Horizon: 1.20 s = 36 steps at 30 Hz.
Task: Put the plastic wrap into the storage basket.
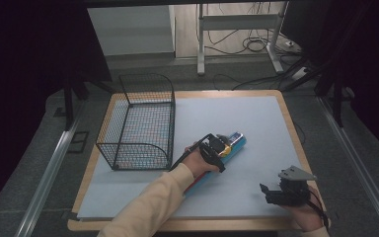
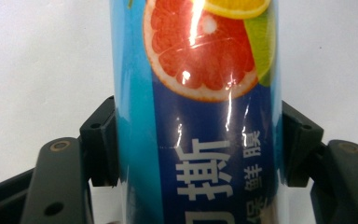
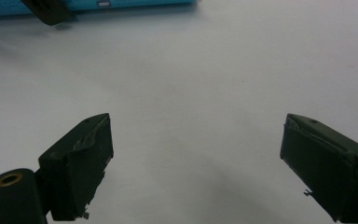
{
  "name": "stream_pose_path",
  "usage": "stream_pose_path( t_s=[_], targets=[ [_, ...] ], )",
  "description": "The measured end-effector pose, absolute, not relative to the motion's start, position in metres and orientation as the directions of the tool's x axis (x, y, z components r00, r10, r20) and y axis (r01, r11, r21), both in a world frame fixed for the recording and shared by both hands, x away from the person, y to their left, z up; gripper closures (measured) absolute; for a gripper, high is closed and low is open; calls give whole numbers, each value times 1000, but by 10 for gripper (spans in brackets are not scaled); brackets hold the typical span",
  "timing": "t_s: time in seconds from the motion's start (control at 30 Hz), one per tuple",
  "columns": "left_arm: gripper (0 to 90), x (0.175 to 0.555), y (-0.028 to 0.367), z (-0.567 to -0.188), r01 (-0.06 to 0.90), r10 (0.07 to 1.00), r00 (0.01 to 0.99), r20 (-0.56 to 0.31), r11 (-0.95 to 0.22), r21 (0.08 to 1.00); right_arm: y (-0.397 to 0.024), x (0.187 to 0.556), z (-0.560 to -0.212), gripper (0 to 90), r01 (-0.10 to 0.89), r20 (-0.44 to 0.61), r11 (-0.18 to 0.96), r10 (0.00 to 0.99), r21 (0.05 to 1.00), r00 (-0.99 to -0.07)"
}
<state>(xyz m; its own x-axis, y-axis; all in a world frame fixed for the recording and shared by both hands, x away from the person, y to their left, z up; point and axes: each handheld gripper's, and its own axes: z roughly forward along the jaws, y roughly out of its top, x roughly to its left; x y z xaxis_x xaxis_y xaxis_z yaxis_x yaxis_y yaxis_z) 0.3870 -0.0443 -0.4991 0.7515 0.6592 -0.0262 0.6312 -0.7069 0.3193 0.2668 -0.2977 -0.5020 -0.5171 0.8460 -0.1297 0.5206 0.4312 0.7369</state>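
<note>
Left forearm reaches diagonally over the tabletop (image 1: 237,111); the left tool (image 1: 225,144) is clenched on a blue box (image 1: 227,150) lying beside the wire basket (image 1: 143,123). The left gripper view shows its grapefruit print. Right tool (image 1: 269,192) rests near the front edge, jaws spread, released.

Cream sleeve (image 1: 150,200); black tongs (image 1: 220,146) with brass screws, trailing cable, grey three-cornered plate (image 1: 296,174)
</note>
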Motion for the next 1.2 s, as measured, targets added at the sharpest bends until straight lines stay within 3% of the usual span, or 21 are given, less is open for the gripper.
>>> stream_pose_path(
  t_s=[1.2],
  targets=[
    [318,382,-29,-418,566,621,784,-16,-703,432,-298,266,-499,97,499,-131,427,843,754,-522]
  ],
)
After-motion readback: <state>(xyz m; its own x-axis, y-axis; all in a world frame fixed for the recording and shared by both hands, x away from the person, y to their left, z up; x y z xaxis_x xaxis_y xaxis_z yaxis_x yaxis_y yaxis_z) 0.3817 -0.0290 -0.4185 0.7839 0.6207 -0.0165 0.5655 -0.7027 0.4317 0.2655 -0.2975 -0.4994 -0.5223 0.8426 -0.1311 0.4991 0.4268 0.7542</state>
